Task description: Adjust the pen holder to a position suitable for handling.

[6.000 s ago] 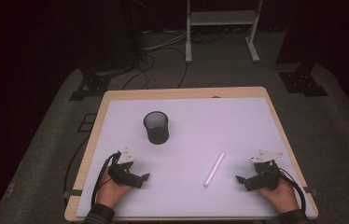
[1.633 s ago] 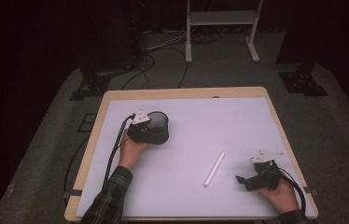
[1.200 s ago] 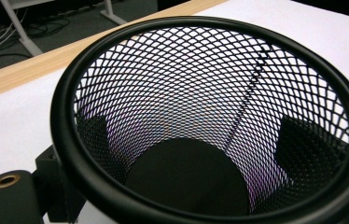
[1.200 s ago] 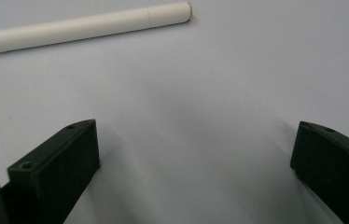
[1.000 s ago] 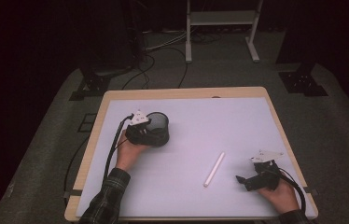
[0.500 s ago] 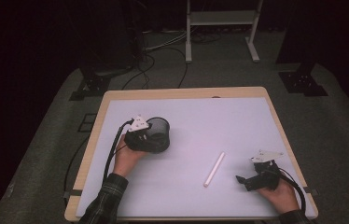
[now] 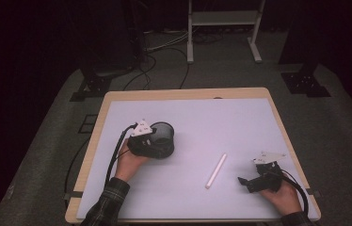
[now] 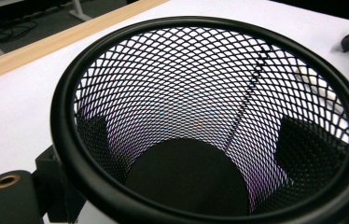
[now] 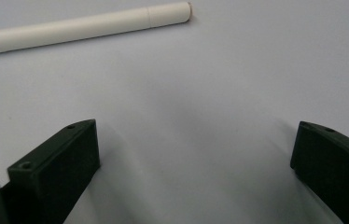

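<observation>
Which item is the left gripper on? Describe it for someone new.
On the white table, look at its left half, where the left gripper sits. Its fingers clamp a black wire-mesh cup, round and open-topped, unlike the slim white stick lying flat.

The room around the table point(image 7: 188, 113) is dim to black from nine through three o'clock, while the white mat is evenly lit from above. Shadows are soft and short. The high view is slightly grainy. The mesh cup point(image 8: 210, 126) rim blurs near six o'clock.

Plaid sleeve point(image 7: 110, 200), blk fingers point(image 9: 56, 172)
</observation>
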Available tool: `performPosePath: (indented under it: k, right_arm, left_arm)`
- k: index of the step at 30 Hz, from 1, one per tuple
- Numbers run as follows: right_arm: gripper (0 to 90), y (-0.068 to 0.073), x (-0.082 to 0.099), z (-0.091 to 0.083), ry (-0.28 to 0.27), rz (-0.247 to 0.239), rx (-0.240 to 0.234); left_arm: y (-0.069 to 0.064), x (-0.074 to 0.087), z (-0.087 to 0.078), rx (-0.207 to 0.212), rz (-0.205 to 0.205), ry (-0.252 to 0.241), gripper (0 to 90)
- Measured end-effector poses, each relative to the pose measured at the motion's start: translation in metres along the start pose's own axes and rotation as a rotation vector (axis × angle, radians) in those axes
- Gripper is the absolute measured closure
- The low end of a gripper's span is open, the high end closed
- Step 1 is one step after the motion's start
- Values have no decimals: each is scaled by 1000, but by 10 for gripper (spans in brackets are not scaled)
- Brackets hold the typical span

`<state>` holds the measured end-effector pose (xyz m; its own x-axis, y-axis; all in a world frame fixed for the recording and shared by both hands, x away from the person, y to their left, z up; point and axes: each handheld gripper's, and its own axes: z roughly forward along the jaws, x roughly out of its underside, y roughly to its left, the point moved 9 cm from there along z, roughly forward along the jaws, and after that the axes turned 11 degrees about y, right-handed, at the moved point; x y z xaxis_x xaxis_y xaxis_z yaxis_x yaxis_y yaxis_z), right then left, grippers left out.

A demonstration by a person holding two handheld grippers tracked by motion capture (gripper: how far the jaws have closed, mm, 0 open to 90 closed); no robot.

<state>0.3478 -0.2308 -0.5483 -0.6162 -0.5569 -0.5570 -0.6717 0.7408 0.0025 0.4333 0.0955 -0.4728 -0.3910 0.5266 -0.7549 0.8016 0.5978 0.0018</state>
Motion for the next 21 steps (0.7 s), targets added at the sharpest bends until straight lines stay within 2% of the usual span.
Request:
performPosePath:
  k: [21]
  right_arm:
    - [2, 0, 0, 0, 1, 1, -1]
  left_arm:
    - [-46, -10, 17, 86, 89, 26, 96]
